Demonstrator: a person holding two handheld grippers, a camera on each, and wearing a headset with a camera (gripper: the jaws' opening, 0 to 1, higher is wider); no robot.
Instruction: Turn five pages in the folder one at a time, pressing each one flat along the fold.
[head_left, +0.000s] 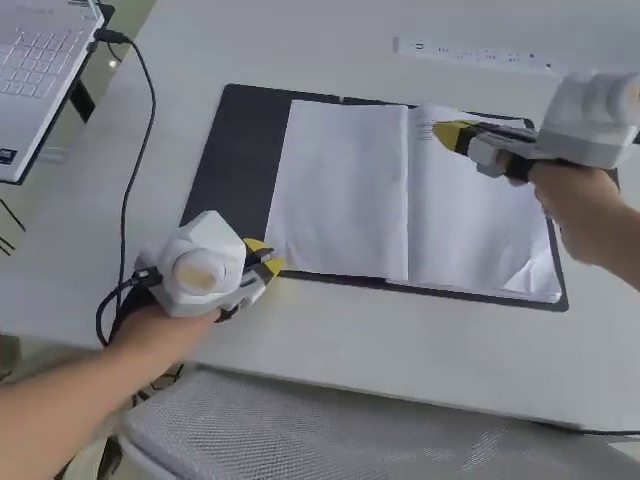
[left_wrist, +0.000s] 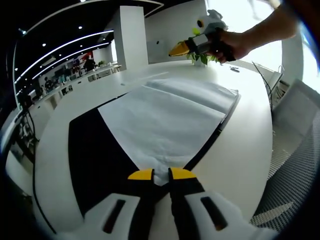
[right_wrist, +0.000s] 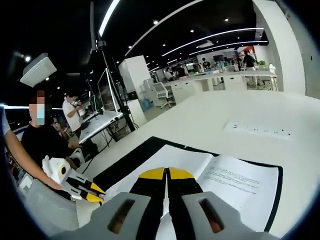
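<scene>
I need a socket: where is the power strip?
In the head view, the power strip lies on the table beyond the open folder, off its far edge, toward the right.

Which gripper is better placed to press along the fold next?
Right, likely: the right gripper hovers over the right page close to the fold, jaws shut. The left gripper sits at the left page's near corner, farther away.

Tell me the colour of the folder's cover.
Black. The folder cover shows best in the head view, left of the white pages.
</scene>
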